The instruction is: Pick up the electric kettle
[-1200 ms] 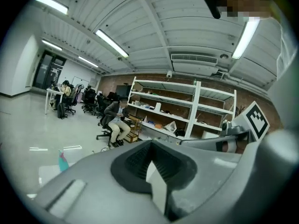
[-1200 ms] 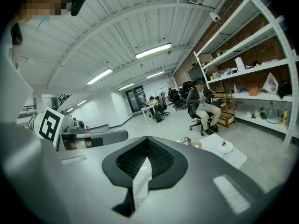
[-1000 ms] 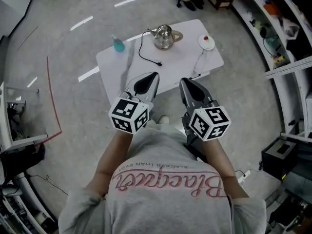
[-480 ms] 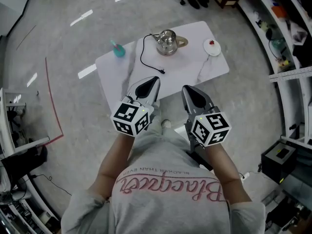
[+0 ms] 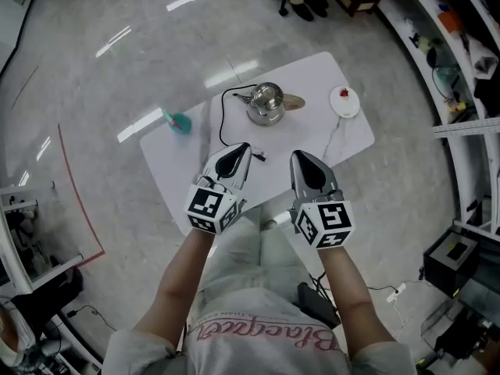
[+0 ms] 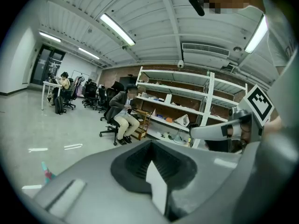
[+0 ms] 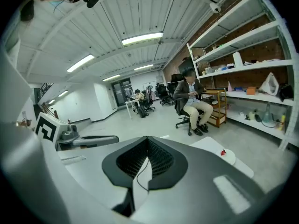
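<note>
The silver electric kettle (image 5: 266, 103) stands on the far half of a white table (image 5: 312, 139), beside its tan base (image 5: 291, 101). A black cord (image 5: 224, 123) loops from the kettle toward the near edge. My left gripper (image 5: 237, 153) and right gripper (image 5: 305, 162) hover side by side over the table's near edge, well short of the kettle. Both are shut and hold nothing. In the left gripper view the gripper (image 6: 152, 171) hides the kettle behind its own jaws; the right gripper (image 7: 142, 171) shows only a sliver of cord through its slit.
A teal bottle (image 5: 178, 122) stands at the table's left end. A white plate with a strawberry (image 5: 344, 101) sits at the right end, the plate (image 7: 223, 154) also showing in the right gripper view. A seated person (image 7: 191, 101) is beyond the table. Shelving (image 5: 469, 69) lines the right side.
The table has come nearer in the head view. Both grippers have moved forward and now reach over its near edge. Their jaws stay closed.
</note>
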A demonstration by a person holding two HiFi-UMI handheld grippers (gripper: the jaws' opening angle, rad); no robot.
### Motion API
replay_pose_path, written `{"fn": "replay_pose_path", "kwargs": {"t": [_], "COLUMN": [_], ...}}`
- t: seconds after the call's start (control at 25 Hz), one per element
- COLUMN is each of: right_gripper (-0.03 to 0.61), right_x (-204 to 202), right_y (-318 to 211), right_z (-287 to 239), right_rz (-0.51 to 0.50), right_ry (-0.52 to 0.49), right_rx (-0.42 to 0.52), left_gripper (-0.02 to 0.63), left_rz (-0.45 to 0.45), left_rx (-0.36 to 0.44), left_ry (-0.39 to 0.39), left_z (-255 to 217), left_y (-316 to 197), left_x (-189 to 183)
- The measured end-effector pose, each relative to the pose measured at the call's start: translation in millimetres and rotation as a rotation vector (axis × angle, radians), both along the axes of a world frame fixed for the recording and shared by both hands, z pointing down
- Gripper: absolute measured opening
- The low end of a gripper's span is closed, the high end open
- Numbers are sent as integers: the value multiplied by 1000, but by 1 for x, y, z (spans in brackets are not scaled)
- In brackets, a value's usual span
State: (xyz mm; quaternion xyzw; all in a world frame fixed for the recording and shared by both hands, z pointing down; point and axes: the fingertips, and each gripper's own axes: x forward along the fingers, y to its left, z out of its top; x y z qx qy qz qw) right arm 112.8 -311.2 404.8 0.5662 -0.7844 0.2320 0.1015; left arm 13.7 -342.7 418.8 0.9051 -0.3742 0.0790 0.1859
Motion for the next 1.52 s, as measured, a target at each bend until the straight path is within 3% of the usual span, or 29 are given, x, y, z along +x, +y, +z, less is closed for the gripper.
{"fn": "replay_pose_path", "kwargs": {"t": [0.4,0.56,0.72,0.88,1.04,1.28,1.52], "right_gripper": [21,21,21,54,130,268,239], "right_x": [26,30,35,48,74,102,114], "right_y": [-64,-70,-78,-101,-130,-160,-198], "right_z": [102,146,186,231,259,299,320], "right_rz": [126,130,136,152,227,297,336], "right_ry": [69,85,101,116,111,188,160], "right_rx": [1,-40,-70,-100,-107,-145,-86], "left_gripper": [6,6,6,6,6,6,6], "left_rz": [20,-16,-55,-92,-126,-202,-263], "left_rx": [39,5,23,-1,-14,-48,-92], "left_ry": [-57,-69,-85,-122,-116,-156,-165], "left_z": [95,132,167,211,230,263,290], "left_y": [-56,-68,-84,-104,-124,-151,-178], "left_x": [5,5,0,-10,-13,-23,-26]}}
